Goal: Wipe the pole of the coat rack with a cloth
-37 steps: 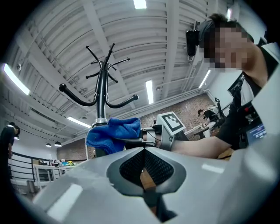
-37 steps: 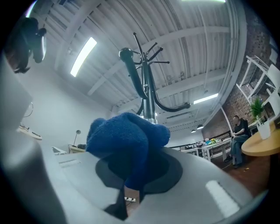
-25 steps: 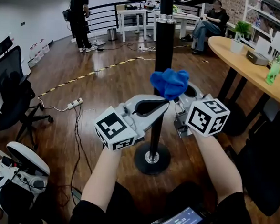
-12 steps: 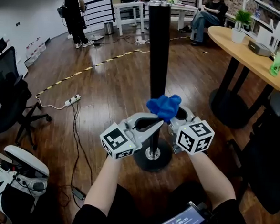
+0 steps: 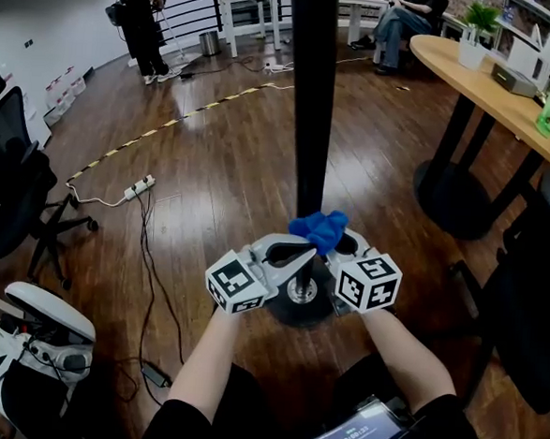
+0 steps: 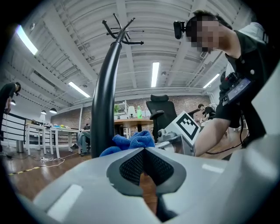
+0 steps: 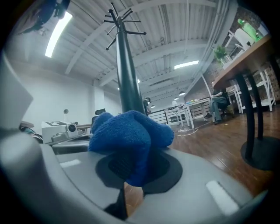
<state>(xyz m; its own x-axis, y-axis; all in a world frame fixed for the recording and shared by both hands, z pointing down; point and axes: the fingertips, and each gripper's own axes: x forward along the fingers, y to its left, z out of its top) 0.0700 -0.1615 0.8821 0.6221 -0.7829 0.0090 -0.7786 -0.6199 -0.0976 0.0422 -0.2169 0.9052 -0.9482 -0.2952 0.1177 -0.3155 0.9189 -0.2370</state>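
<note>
The black coat rack pole (image 5: 309, 94) rises from its round base (image 5: 278, 310) on the wooden floor. A bunched blue cloth (image 5: 319, 230) is pressed against the pole low down, just above the base, with my right gripper (image 5: 334, 251) shut on it. In the right gripper view the cloth (image 7: 127, 140) bulges between the jaws, with the pole (image 7: 127, 83) behind it. My left gripper (image 5: 303, 254) is shut with nothing in it, its tips beside the pole. Its own view shows the pole (image 6: 105, 100) and cloth (image 6: 131, 142) just past the closed jaws.
A round wooden table (image 5: 509, 99) stands at the right, with a black chair (image 5: 532, 307) near it. An office chair (image 5: 14, 186) is at the left, with a power strip and cables (image 5: 138, 190) on the floor. A person stands far back left and another sits at the back.
Both grippers and the blue cloth have slid down the pole, from about mid height to just above the base. The head camera has tilted downward.
</note>
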